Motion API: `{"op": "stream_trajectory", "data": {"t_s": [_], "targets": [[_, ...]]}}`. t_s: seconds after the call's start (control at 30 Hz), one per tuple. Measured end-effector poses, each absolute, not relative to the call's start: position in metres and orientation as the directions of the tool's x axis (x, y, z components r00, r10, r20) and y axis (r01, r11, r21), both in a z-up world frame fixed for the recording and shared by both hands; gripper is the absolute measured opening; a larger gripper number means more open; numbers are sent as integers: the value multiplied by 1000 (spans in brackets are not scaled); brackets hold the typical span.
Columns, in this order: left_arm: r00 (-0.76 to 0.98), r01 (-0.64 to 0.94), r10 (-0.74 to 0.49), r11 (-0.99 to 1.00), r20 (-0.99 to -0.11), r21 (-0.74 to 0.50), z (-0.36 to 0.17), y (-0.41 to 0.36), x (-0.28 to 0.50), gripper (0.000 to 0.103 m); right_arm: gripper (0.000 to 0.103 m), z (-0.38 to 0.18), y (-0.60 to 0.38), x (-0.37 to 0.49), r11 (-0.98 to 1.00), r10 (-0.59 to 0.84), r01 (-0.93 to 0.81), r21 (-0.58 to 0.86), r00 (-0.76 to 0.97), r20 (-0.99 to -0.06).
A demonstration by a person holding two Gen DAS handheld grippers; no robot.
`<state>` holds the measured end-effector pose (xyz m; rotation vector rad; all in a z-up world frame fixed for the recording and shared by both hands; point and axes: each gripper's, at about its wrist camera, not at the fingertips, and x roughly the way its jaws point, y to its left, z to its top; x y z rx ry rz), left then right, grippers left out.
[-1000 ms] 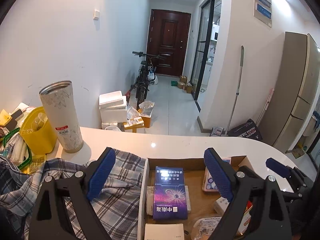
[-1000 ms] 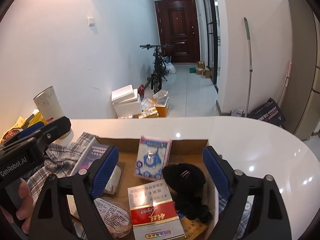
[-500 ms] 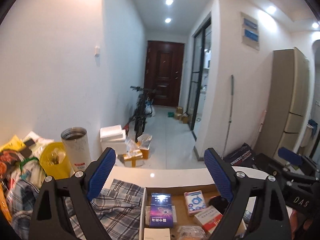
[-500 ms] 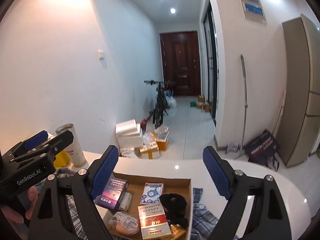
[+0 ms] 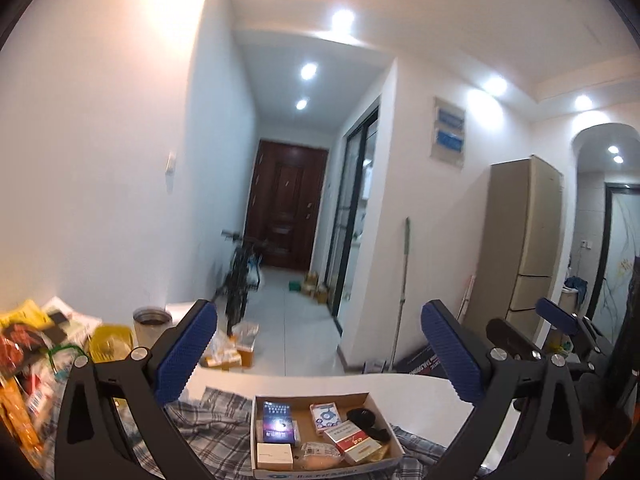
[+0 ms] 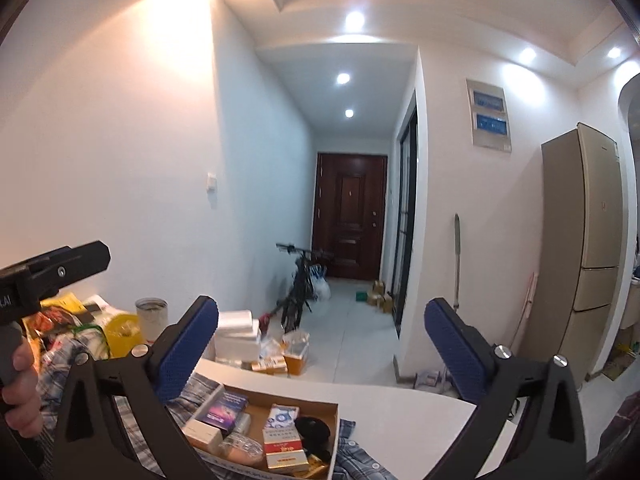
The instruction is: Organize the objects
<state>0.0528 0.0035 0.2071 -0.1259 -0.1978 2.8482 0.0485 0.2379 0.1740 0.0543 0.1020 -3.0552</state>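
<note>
Left wrist view: a shallow cardboard box [image 5: 382, 420] is seen low in the picture, set on a plaid shirt [image 5: 216, 428] that is spread over a white rounded table [image 5: 420, 390]. The box is packed with small things: a dark blue packet [image 5: 278, 420], a white and blue packet [image 5: 326, 416], a red and white packet [image 5: 352, 438], a plain white carton [image 5: 274, 453], a clear wrapped item [image 5: 320, 450] and something black [image 5: 362, 408] at the far right.

The left gripper [image 5: 316, 350] is held with its jaws wide apart, just opened further, and nothing is between them. In the right wrist view the right gripper [image 6: 320, 346] is likewise spread wide, just opened further, with nothing gripped; the box [image 6: 316, 400] lies below it.

At the table's left end a metal tumbler [image 5: 151, 322], a yellow container [image 5: 110, 342] and a blurred heap of bags are seen. Beyond the table a tiled hallway is shown with a bicycle [image 5: 240, 276], a dark wooden door [image 5: 286, 208], white foam boxes [image 6: 236, 340] on the floor and a tall beige fridge [image 5: 520, 240].
</note>
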Motion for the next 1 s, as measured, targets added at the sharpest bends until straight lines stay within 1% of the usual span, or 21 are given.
{"op": "stream_trajectory", "data": {"t_s": [0.13,0.23,0.3,0.37,0.43,0.53,0.57,0.63,0.7,0.77,0.87,0.9,0.93,1.0], "targets": [[-965,-259,261,-963,-31,-72,215,7,92,103,103,181,242,76,-993,-117,117,-10,-993,10],[-974,-222,222,-975,-38,1,212,13,107,103,103,180,248,83,-991,-132,132,5,-991,13],[-978,-205,203,-978,-39,28,206,15,117,103,103,172,252,87,-993,-118,118,-9,-993,11],[-977,-212,211,-977,-41,1,198,11,125,103,103,163,255,89,-995,-97,97,-16,-995,-8],[-975,-219,221,-975,-38,-45,190,3,131,103,103,154,258,91,-994,-107,107,-8,-994,-32],[-968,-249,251,-966,-20,-74,174,-6,134,103,103,144,259,100,-994,-111,111,-14,-994,-25],[-962,-271,273,-960,-30,-68,170,-6,132,103,103,140,257,103,-994,-109,109,-26,-994,-16],[-947,-307,310,-951,-83,-47,154,-1,125,103,103,126,252,110,-994,-98,98,-44,-995,10],[-946,-301,306,-952,-106,-57,140,1,119,103,103,111,246,112,-994,-102,101,-42,-995,19],[-946,-293,301,-953,-119,-76,124,0,114,103,103,99,245,108,-993,-117,117,-32,-993,3],[-957,-268,275,-959,-88,-91,105,-5,110,103,103,81,243,99,-991,-136,136,-3,-990,-28],[-960,-268,274,-959,-58,-91,97,-7,109,103,103,76,244,99,-991,-134,134,8,-991,-18],[-953,-294,299,-952,-44,-85,89,-8,107,103,103,71,245,100,-991,-129,130,19,-992,8],[-946,-315,317,-948,-66,-34,73,-3,101,103,103,63,248,100,-993,-108,110,34,-993,51]]}}
